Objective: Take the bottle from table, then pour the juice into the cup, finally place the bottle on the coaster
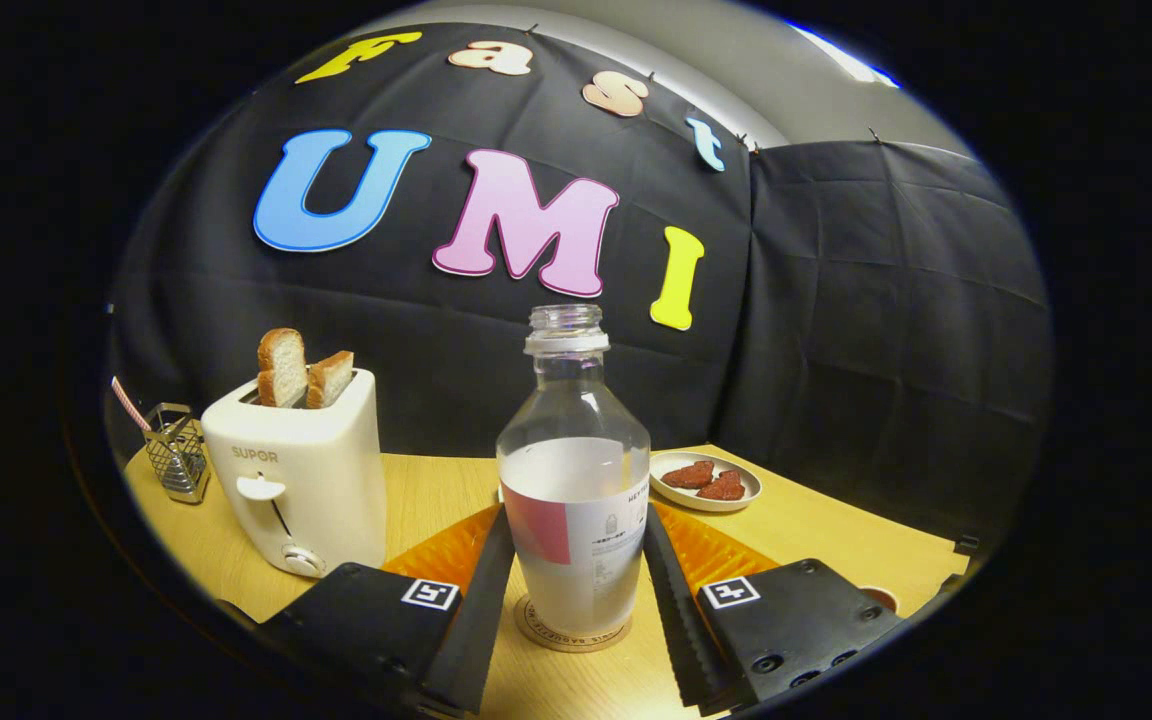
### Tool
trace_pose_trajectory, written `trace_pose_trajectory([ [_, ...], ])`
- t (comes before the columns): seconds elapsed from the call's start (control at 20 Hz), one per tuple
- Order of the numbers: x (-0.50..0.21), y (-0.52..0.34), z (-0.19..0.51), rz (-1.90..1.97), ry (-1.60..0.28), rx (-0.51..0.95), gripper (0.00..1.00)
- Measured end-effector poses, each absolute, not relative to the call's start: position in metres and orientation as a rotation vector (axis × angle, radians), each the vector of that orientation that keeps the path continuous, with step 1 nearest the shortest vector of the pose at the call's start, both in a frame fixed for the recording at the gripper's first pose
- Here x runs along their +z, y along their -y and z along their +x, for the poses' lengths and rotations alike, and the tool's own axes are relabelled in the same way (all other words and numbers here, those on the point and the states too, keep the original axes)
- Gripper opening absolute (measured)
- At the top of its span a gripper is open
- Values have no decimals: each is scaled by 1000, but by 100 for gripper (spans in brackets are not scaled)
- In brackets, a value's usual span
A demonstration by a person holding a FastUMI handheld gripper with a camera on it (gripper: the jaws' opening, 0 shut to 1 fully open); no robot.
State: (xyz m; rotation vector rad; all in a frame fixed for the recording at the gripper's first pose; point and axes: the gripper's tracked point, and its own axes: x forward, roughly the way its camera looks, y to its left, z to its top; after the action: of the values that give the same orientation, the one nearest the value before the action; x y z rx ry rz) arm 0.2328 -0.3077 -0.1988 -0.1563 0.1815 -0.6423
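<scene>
Here we see the wooden table point(816, 525) spreading under everything, the widest thing before us. On it, off to the left of the fingers, stands a cream toaster point(298, 478) with two bread slices point(301, 372) upright in its slots. Between the fingers stands the clear, uncapped bottle point(576, 470), upright and holding pale liquid, resting on the round coaster point(570, 630). Our gripper point(576, 575) has both fingers lying against the bottle's sides, pinching it. Beyond the right finger sits a small plate point(706, 482) with reddish pieces. Behind the toaster is a little wire basket point(176, 452).
</scene>
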Motion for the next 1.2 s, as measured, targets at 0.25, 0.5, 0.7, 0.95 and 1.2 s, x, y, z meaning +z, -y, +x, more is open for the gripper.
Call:
trace_pose_trajectory([
  [0.25, -212, 318, 240, -121, -179, -719, 73],
  [0.5, -225, 328, 247, -86, -189, -755, 73],
  [0.7, -233, 333, 251, -73, -188, -763, 73],
  [0.95, -243, 340, 249, -58, -197, -781, 73],
  [1.2, -245, 337, 247, -62, -189, -781, 74],
])
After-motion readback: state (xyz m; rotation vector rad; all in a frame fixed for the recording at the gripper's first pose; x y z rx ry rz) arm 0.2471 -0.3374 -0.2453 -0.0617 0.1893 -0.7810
